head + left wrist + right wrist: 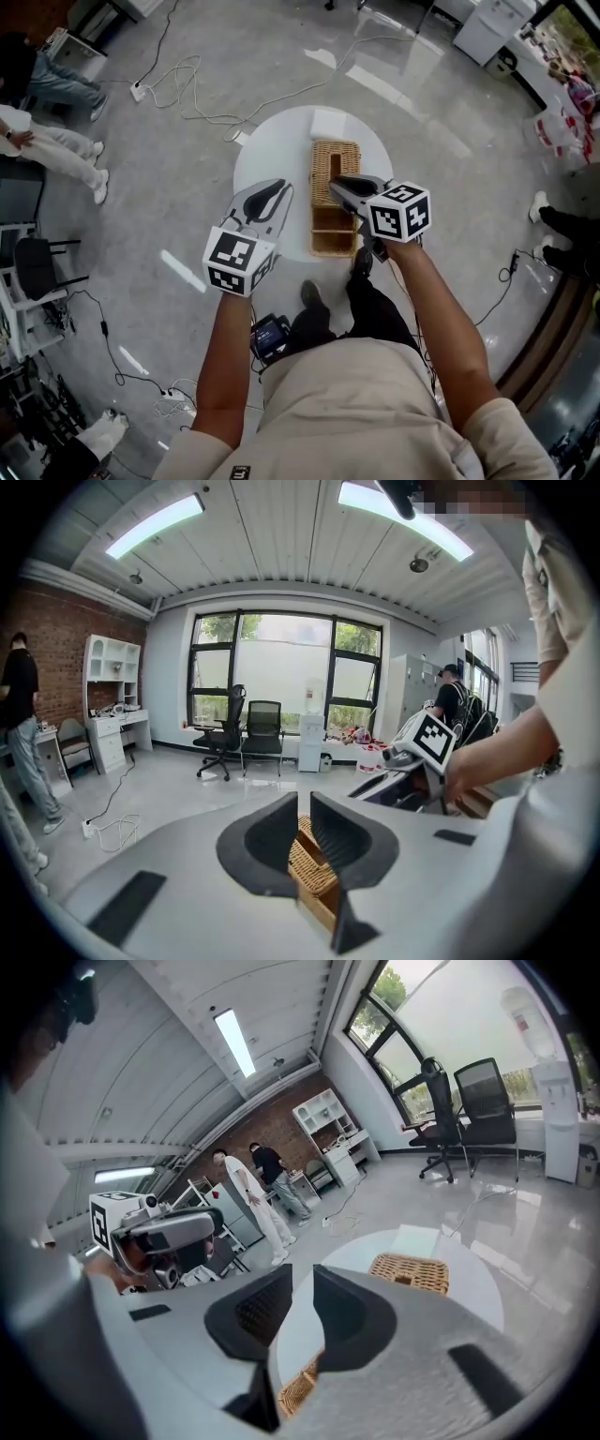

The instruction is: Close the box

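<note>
Left claw [304, 804] and right claw [302, 1275] slightly apart, empty; wicker box [324, 202] lies open.

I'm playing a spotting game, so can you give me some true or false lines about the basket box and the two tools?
1. The wicker box sits on a round white table. True.
2. The box is shut. False: its lid lies open and the inside shows.
3. The left tool is gripping the lid. False: it grips nothing and is off to the box's left side.
4. The right tool is over the box. True.
5. The floor is green carpet. False: it is shiny and grey.
</note>
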`<action>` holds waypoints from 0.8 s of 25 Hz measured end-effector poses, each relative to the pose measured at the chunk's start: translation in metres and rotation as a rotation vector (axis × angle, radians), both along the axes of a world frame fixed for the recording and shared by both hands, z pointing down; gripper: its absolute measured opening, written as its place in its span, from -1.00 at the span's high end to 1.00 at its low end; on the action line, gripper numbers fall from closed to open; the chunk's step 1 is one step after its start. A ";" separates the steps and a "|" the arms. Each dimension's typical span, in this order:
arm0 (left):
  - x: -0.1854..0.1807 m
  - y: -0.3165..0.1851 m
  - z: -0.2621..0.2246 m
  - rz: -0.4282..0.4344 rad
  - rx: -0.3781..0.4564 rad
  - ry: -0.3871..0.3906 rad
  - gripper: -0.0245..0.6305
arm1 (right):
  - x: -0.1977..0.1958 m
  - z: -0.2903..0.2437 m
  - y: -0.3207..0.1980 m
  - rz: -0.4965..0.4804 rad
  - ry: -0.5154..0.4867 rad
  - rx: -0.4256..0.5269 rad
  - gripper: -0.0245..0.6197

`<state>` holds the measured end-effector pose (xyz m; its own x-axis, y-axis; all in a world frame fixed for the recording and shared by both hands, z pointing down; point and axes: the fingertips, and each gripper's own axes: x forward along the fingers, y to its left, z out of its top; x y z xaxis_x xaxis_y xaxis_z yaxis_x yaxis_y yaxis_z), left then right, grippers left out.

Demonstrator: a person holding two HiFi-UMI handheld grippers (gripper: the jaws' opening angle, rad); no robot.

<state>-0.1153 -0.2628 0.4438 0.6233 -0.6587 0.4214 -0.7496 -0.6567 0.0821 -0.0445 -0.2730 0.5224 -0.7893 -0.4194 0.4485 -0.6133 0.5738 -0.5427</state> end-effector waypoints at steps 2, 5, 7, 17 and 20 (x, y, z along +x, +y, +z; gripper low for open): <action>-0.003 0.001 -0.010 0.000 0.015 0.004 0.80 | -0.001 -0.013 0.000 0.003 0.004 0.023 0.74; -0.005 0.001 -0.028 0.009 0.045 0.009 0.80 | -0.003 -0.034 0.001 0.006 0.015 0.062 0.75; -0.007 0.002 -0.042 0.015 0.066 0.013 0.80 | -0.005 -0.049 0.003 0.008 0.024 0.091 0.76; -0.010 0.022 -0.107 0.055 0.171 0.036 0.80 | 0.000 -0.142 0.022 0.011 0.127 0.308 0.92; -0.012 0.032 -0.129 0.064 0.209 0.042 0.80 | 0.002 -0.173 0.032 0.018 0.178 0.385 0.94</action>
<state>-0.1278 -0.2311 0.3153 0.6809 -0.6874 0.2527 -0.7044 -0.7091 -0.0307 -0.0423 -0.2409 0.3494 -0.7047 -0.5961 0.3847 -0.6900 0.7021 -0.1759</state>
